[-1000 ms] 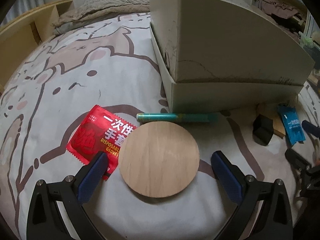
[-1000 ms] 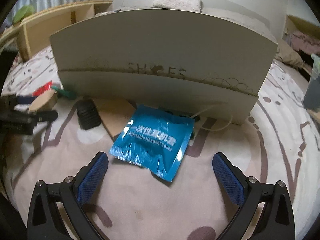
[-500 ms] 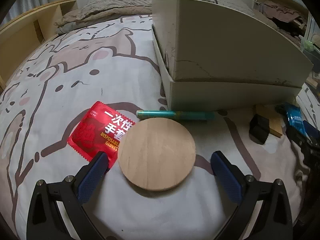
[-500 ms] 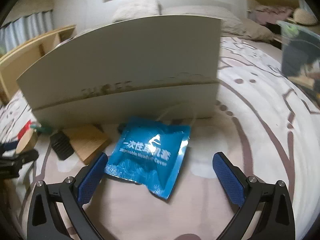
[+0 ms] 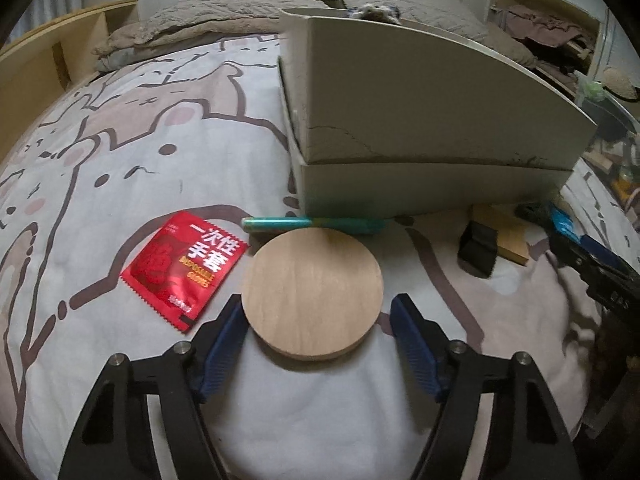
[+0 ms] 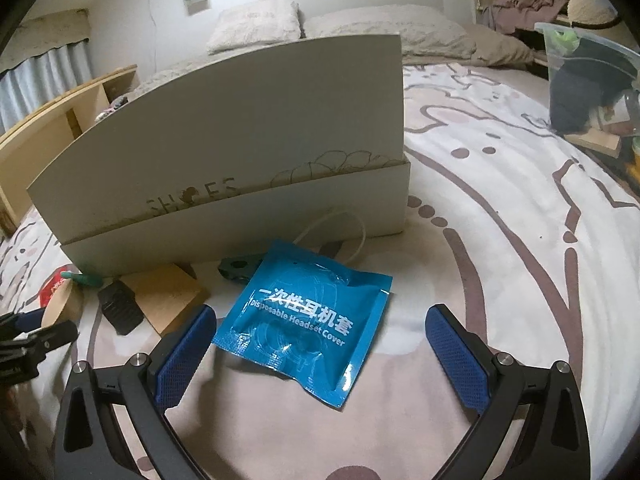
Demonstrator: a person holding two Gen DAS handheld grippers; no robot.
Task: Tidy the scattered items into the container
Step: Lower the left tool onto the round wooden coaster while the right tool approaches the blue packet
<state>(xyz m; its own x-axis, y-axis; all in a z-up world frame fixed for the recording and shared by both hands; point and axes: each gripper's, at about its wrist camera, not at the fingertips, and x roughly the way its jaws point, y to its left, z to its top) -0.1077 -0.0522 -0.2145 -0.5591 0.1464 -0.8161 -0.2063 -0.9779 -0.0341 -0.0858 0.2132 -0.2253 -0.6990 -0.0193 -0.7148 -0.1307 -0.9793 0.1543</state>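
Note:
A round wooden disc (image 5: pixel 312 292) lies on the bedspread between the fingers of my left gripper (image 5: pixel 320 320), which is open around its near edge. A red glove packet (image 5: pixel 184 264) lies to its left and a teal pen (image 5: pixel 312 224) behind it, against the white shoe box (image 5: pixel 420 128). My right gripper (image 6: pixel 320 344) is open with a blue headset-cover packet (image 6: pixel 308 320) between its fingers. The shoe box (image 6: pixel 240 168) stands behind it. A wooden block (image 6: pixel 168 292) and a black object (image 6: pixel 120 308) lie to the left.
A white cable (image 6: pixel 340 232) and a dark green item (image 6: pixel 236 268) lie by the box's front. A clear plastic bin (image 6: pixel 588 76) stands at the far right. Pillows and a wooden shelf edge the bed. The other gripper (image 5: pixel 592 264) shows at the right of the left wrist view.
My left gripper has narrowed around the wooden disc. My right gripper has swung its view to the right and moved closer over the blue packet.

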